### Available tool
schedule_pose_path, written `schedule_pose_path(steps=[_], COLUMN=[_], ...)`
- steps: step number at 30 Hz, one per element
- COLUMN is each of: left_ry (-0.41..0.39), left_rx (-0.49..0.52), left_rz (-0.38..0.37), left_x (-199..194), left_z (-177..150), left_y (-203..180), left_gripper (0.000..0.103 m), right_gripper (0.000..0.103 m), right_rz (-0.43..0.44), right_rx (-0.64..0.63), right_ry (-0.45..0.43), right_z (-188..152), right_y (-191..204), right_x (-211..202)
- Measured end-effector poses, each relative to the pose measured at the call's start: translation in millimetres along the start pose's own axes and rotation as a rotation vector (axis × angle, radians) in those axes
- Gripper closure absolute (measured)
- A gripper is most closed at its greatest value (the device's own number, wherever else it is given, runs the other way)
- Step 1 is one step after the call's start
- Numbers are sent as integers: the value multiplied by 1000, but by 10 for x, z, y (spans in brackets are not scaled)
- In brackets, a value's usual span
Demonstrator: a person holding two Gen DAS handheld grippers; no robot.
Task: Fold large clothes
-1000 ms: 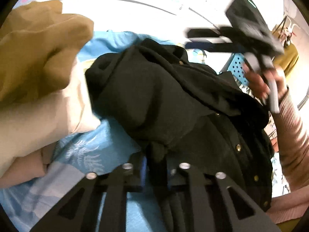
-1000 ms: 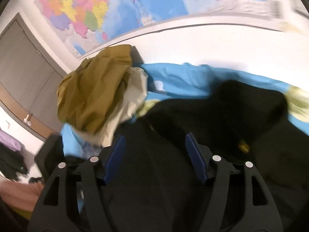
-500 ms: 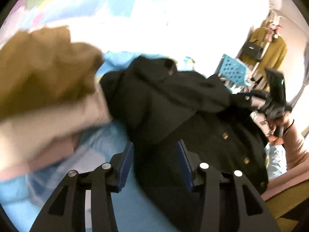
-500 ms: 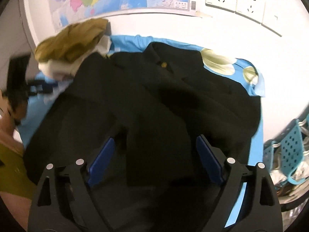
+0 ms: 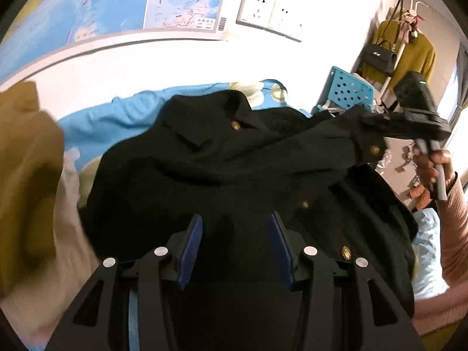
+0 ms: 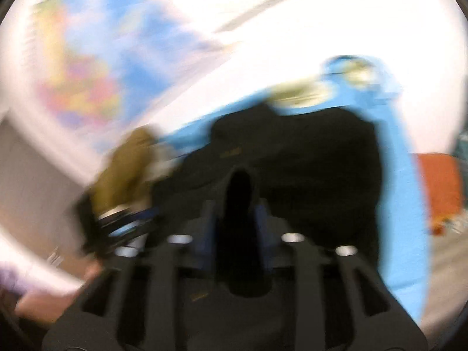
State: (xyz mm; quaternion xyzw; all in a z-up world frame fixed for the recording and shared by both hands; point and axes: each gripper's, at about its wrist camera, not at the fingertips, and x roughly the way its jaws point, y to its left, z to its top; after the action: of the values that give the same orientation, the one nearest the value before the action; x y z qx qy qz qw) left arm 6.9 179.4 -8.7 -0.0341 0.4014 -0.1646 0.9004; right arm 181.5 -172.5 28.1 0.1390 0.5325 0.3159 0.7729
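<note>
Left wrist view shows a black jacket point(image 5: 222, 169) with brass buttons spread over a blue floral sheet point(image 5: 117, 117) on the bed, its collar toward the far edge by the white wall. The left gripper point(image 5: 235, 245) hovers just above the near part of the jacket with its jaws well apart — the blue pads point(image 5: 190, 251) have nothing between them. At the right, the right gripper point(image 5: 371, 121) is raised off the bed with its jaws closed on the end of a jacket sleeve point(image 5: 336, 149), which stretches up from the garment's middle; a hand point(image 5: 433, 169) in a pink ribbed cuff holds the handle. Along the bed's left edge sits a heap of other clothes, a mustard garment point(image 5: 26, 158) on top of a cream one point(image 5: 67, 234). Beyond the bed's right edge are a blue perforated basket point(image 5: 348, 90) and a rack with a yellow coat point(image 5: 409, 55) and a black handbag point(image 5: 380, 55). A world map point(image 5: 122, 3) and wall sockets point(image 5: 269, 14) hang on the wall.

Right wrist view is heavily motion-blurred — black fabric is bunched between its nearly closed jaws point(image 6: 241, 201), and the dark jacket point(image 6: 321, 161) lies on the blue sheet point(image 6: 403, 193) ahead.
</note>
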Motion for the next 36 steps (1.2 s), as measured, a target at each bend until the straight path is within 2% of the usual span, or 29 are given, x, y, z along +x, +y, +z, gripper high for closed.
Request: schedule_pose_path(steps=[1, 3, 4, 6, 7, 9, 11, 12, 14, 15, 16, 19, 20, 21, 22, 23, 24, 27, 28, 30, 32, 33, 34, 36], left_ry=[3, 31, 36, 44, 46, 50, 61, 66, 78, 80, 82, 69, 63, 54, 46, 49, 57, 94, 101, 99, 88, 83, 77, 61], left_rx=[-5, -13, -12, -7, -6, -10, -13, -13, -13, -14, -15, -12, -7, 0, 7, 10, 9, -9, -13, -19, -22, -25, -27, -26], left_rz=[15, 44, 54, 66, 65, 63, 59, 57, 66, 64, 66, 63, 59, 60, 69, 70, 68, 81, 86, 85, 81, 78, 82, 109], left_x=[39, 180, 216, 264, 288, 321, 375, 401, 459, 471, 478, 414, 386, 351, 343, 352, 378, 532, 577, 598, 553, 530, 496, 431], left_z=[17, 90, 124, 166, 197, 242, 298, 320, 362, 370, 388, 412, 419, 419, 420, 422, 430, 441, 435, 418, 396, 385, 374, 353], left_y=[9, 27, 21, 31, 38, 56, 71, 74, 66, 59, 51, 23, 15, 17, 17, 24, 29, 72, 82, 87, 86, 87, 84, 62], left_gripper=[56, 56, 56, 56, 56, 56, 56, 56, 56, 56, 56, 56, 55, 52, 51, 51, 51, 51, 51, 51, 51, 51, 51, 50], right_gripper=[35, 31, 26, 24, 16, 7, 7, 11, 40, 71, 94, 97, 97, 98, 98, 97, 98, 97, 88, 78, 65, 54, 48, 45], right_rz=[-47, -126, -90, -8, -13, -116, -146, -156, -174, -152, -134, 56, 101, 110, 77, 6, -66, -131, -159, -157, -140, -132, -134, -141], right_rx=[-4, -8, 3, -47, -101, -224, -289, -307, -304, -277, -244, -119, -104, -111, -119, -130, -125, -55, -28, 16, 24, 19, 9, -44], right_ry=[2, -17, -46, -70, -70, -91, -83, -76, -48, -8, -1, -66, -107, -151, -171, -179, -155, -64, -40, -23, -80, -117, -146, -206], right_z=[45, 107, 89, -19, -100, -273, -348, -349, -324, -279, -247, -186, -173, -162, -142, -126, -104, -87, -108, -166, -219, -249, -256, -296], right_y=[-55, -149, -180, -109, -30, 158, 239, 243, 208, 163, 123, 10, 8, 17, 23, 14, -49, -315, -411, -505, -485, -442, -412, -288], right_x=[50, 78, 17, -77, -106, -145, -76, -25, 100, 193, 208, -49, -191, -318, -356, -362, -278, 44, 160, 243, 128, 26, -39, -216])
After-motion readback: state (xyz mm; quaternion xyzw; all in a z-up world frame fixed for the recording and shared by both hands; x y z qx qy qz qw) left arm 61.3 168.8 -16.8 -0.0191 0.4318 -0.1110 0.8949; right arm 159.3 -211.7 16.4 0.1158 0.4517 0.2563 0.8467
